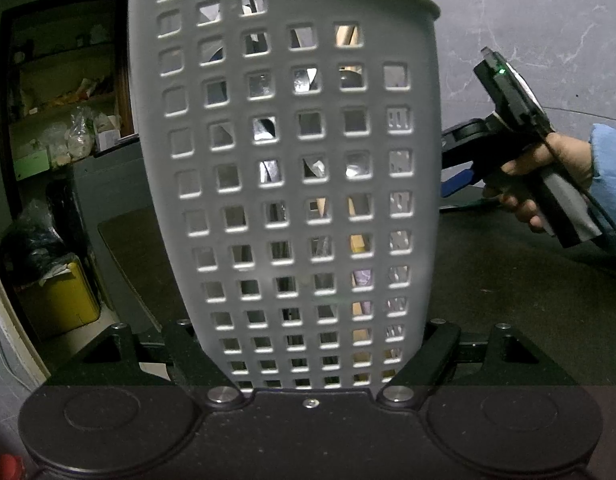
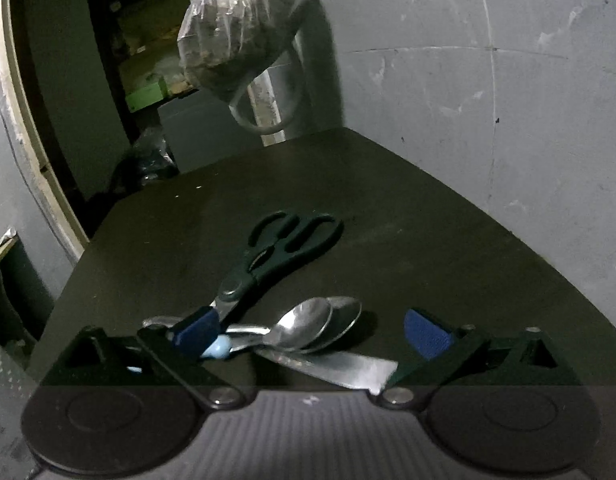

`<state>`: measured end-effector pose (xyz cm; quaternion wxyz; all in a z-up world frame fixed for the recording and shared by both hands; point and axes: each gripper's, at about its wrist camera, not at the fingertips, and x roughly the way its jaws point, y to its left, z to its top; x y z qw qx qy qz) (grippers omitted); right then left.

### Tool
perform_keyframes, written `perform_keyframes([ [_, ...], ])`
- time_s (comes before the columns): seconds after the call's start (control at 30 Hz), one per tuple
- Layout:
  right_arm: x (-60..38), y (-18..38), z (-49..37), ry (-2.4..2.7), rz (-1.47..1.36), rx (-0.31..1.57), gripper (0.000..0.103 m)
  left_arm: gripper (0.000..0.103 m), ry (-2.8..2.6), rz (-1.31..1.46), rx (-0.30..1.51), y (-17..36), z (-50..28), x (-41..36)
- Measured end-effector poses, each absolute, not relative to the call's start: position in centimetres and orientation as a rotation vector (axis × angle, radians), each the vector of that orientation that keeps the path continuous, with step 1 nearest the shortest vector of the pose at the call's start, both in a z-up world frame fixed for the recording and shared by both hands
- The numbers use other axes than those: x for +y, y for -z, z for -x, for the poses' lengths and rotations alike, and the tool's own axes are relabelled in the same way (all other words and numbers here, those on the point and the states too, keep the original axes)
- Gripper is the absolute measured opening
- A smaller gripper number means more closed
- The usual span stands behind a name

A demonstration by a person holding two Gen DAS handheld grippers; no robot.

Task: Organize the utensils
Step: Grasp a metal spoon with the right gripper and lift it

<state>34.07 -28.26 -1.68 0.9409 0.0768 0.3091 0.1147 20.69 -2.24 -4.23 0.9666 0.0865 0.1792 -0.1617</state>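
Dim room, grey marbled wall, dark matte worktop (image 2: pixel 388 216). Right hand-held gripper (image 2: pixel 312 332) wide open, nothing held, blue pads either side of utensil pile. Pile close below, at 6 o'clock in right wrist view: black-handled scissors (image 2: pixel 275 252), long axis from 7 to 1 o'clock; two shiny steel spoons (image 2: pixel 316 322) overlapping; flat metal blade (image 2: pixel 340 368) lying across. Left hand-held gripper (image 1: pixel 308 364) clamped on grey perforated plastic holder (image 1: pixel 291 160), upright, some utensils already visible through square holes. Right hand nearer to pile; likely next pick is spoons.
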Motion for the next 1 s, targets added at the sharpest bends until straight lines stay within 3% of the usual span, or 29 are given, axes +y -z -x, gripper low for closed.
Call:
perform_keyframes([
  [0.13,-27.6,2.3,-34.6,-0.213,-0.121,0.636,0.071,0.081,0.328,-0.176,0.363,4.2,-20.7,-2.2],
  [0.27,-27.6,2.4,-34.4,-0.178,-0.102,0.622,0.037,0.081,0.328,-0.176,0.363,4.2,-20.7,-2.2],
  [0.33,-27.9,2.4,-34.1,-0.182,-0.115,0.620,0.027,0.081,0.329,-0.175,0.363,4.2,-20.7,-2.1],
  [0.73,-29.2,2.0,-29.2,-0.264,-0.097,0.589,0.015,0.081,0.329,-0.174,0.363,4.2,-20.7,-2.1],
  [1.0,-29.8,1.5,-24.3,-0.337,-0.046,0.569,0.014,0.081,0.330,-0.172,0.363,4.4,-20.8,-2.1],
])
